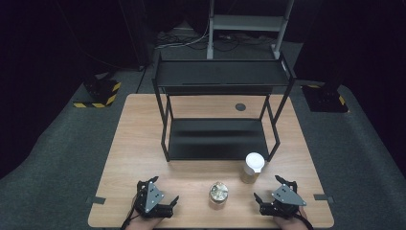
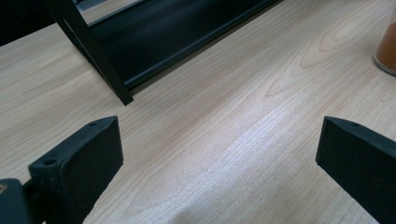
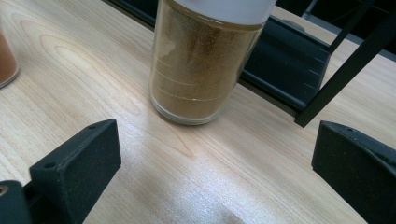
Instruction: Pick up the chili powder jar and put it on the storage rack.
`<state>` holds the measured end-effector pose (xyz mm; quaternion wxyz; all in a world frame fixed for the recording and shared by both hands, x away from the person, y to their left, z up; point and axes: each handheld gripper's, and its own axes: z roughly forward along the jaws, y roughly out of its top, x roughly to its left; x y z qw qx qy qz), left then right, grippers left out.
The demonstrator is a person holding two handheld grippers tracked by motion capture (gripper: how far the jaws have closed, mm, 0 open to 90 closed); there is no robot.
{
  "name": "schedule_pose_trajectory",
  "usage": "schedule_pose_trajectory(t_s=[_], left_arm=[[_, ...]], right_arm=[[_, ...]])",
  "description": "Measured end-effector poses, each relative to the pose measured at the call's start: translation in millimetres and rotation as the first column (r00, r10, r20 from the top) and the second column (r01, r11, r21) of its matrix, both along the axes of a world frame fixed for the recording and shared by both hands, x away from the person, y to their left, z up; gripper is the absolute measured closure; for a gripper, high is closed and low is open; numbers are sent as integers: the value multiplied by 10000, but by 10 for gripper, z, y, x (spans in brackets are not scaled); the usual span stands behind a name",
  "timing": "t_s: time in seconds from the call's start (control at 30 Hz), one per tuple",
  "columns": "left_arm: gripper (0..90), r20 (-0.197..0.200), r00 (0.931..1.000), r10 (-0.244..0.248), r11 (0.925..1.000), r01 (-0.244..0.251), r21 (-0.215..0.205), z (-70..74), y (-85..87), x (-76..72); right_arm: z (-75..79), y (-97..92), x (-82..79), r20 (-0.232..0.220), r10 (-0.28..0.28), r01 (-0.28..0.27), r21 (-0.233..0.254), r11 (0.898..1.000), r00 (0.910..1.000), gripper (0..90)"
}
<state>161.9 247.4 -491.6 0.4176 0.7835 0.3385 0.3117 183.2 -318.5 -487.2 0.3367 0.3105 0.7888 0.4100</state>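
Note:
A glass jar of yellow-brown powder with a white lid (image 1: 252, 167) stands in front of the black shelf rack's (image 1: 218, 108) right leg; it also fills the top of the right gripper view as a jar (image 3: 201, 60). A shorter jar with a shiny top (image 1: 218, 193) stands at the table's front centre, its reddish side (image 2: 386, 51) at the left gripper view's right edge. My left gripper (image 1: 164, 193) rests open at the front left. My right gripper (image 1: 269, 189) rests open at the front right, just short of the white-lidded jar. Nothing lies between either pair of jaws.
The two-tier black rack (image 2: 154, 42) takes up the table's middle and back. A small dark round grommet (image 1: 240, 107) sits in the wooden tabletop (image 1: 139, 139) behind it. Black-and-yellow striped stand bases (image 1: 98, 93) rest on the grey floor on both sides.

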Motion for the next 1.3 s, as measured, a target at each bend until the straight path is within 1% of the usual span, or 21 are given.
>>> schedule_pose_trajectory(t_s=[0.1,0.2,0.37,0.53,0.63,0.87,0.93,0.97,1.13,1.3], left_arm=[[9,-155,9999,53,10000,-51,85,20,-18,20],[9,-166,9999,34,9999,-32,116,23,-19,24],[9,-162,9999,-1,10000,1,-52,15,13,25],[16,-124,9999,34,9997,-37,-235,2,38,17],[16,-133,9999,35,9990,-40,-437,-7,70,19],[16,-96,10000,-20,9981,14,-616,-7,103,4],[16,-41,10000,-34,9978,31,-657,7,108,-8],[15,44,10000,-44,9972,48,-742,23,113,-27],[15,359,9992,-180,9957,212,-897,79,99,-84],[14,692,9967,-414,9951,474,-873,150,51,-137]], right_arm=[[4,1,2,0,53,-53,-64,10000,10000,1],[3,2,1,-4,35,-35,-55,10000,10000,1],[0,-6,0,4,49,-49,-8,10000,10000,1],[-2,-32,5,-46,-21,22,199,9998,10000,1],[-1,-33,9,-56,4,-3,187,9998,10000,1],[3,-21,6,-62,17,-16,113,9999,10000,1],[2,-22,6,-53,18,-17,116,9999,10000,1],[0,-24,5,-34,21,-20,119,9999,10000,1],[1,-21,4,-45,32,-32,106,9999,10000,1],[3,-17,4,-51,31,-31,84,10000,10000,1]])
